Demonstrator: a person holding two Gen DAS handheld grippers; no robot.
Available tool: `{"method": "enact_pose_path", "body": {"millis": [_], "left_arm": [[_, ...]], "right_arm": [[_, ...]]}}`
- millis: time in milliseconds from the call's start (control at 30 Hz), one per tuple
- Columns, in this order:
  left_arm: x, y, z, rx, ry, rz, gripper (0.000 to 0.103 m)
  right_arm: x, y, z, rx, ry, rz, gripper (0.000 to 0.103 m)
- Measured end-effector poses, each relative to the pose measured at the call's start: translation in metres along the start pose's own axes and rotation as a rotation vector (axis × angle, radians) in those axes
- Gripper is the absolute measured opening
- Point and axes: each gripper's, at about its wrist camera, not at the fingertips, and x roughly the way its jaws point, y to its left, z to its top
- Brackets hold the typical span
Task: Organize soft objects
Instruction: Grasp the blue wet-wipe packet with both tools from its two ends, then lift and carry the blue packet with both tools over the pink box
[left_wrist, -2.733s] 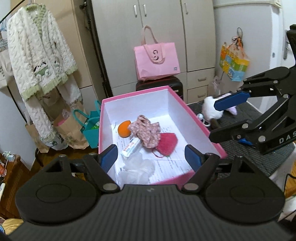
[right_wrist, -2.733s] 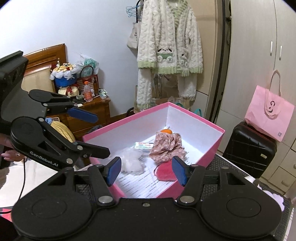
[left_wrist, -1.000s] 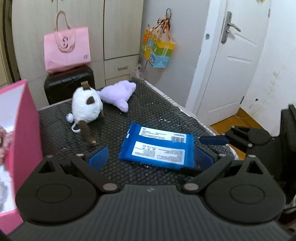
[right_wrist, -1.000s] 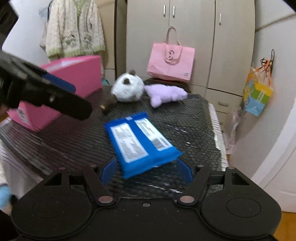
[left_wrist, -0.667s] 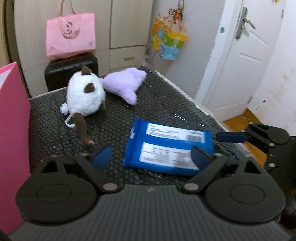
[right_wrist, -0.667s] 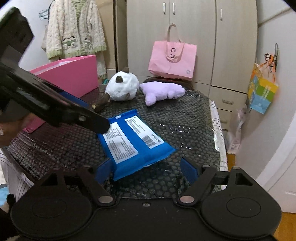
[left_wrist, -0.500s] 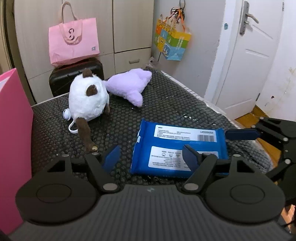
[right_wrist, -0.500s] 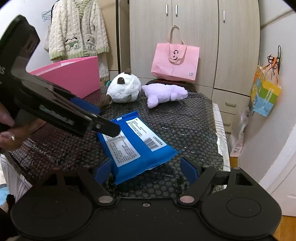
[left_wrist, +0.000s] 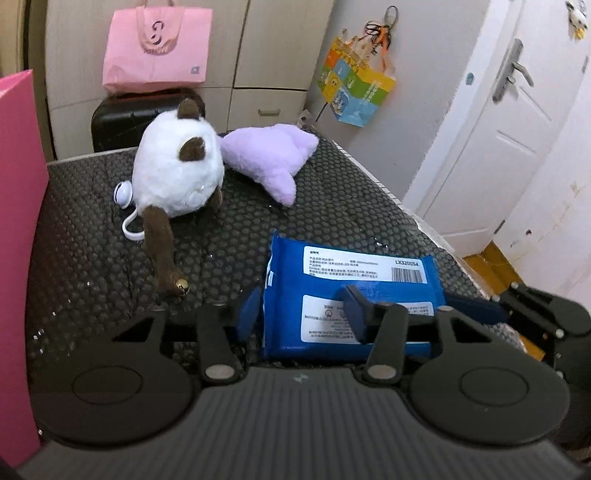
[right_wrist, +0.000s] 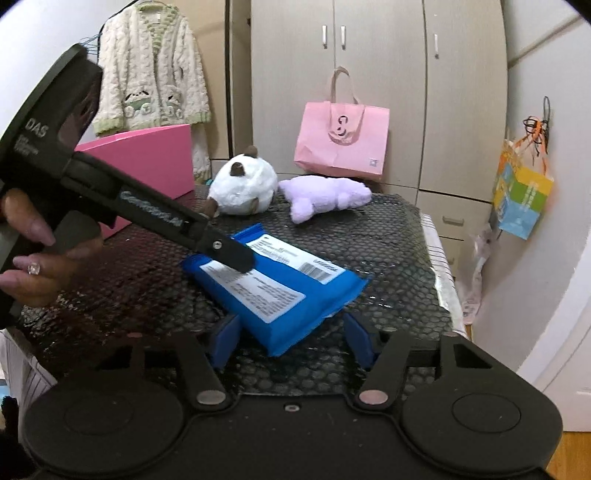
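Even, soft indoor light, moderately bright; shadows faint. Small specular glints on black honeycomb mat (left_wrist: 332, 206). Strong fisheye bending at edges: door (left_wrist: 498, 147) and wardrobe (right_wrist: 369, 74) lines curve, corners vignette dark. Centre sharp, periphery slightly soft.

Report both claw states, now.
Left claw: around the blue pack; grip cannot be told.
Right claw: open, straddling the pack's corner.
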Motion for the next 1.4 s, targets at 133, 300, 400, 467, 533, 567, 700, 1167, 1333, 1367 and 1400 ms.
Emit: {"method": "enact_pose_path", "body": {"millis": [133, 300, 400, 467, 533, 567, 700, 1167, 1333, 1367, 1400], "left_arm": [[0.001, -0.009, -0.006, 0.022, -0.022, 0.033, 0.046], [-0.002, -0.018, -0.012, 0.025, -0.027, 0.007, 0.046], [-0.005, -0.024, -0.017, 0.025, -0.039, 0.009, 0.046], [-0.007, -0.025, -0.02, 0.015, -0.037, 0.005, 0.046], [-0.009, -0.028, -0.022, 0.016, -0.04, 0.014, 0.046], [-0.01, -0.029, -0.023, 0.017, -0.042, 0.02, 0.046], [-0.016, -0.031, -0.024, 0.0, -0.028, 0.017, 0.046], [-0.06, -0.028, -0.04, -0.135, 0.003, -0.112, 0.048], [-0.081, -0.028, -0.043, -0.125, -0.034, -0.111, 0.049], [-0.087, -0.028, -0.044, -0.123, -0.042, -0.11, 0.049], [-0.092, -0.028, -0.045, -0.12, -0.049, -0.109, 0.049]], "right_arm": [[0.005, 0.003, 0.001, 0.004, -0.005, 0.001, 0.062], [0.006, 0.006, -0.002, 0.01, -0.026, 0.016, 0.054], [0.006, 0.009, -0.002, -0.005, -0.028, 0.006, 0.054], [0.006, 0.01, -0.002, -0.005, -0.033, 0.002, 0.054], [0.005, 0.011, -0.002, -0.008, -0.037, -0.003, 0.054], [0.004, 0.013, -0.002, -0.015, -0.039, -0.007, 0.054], [0.001, 0.016, -0.001, -0.013, -0.032, -0.011, 0.058], [-0.033, 0.039, 0.006, -0.08, -0.104, -0.005, 0.084], [-0.047, 0.049, 0.011, -0.078, -0.11, 0.021, 0.084], [-0.05, 0.052, 0.012, -0.08, -0.11, 0.025, 0.084], [-0.053, 0.054, 0.013, -0.081, -0.109, 0.029, 0.084]]}}
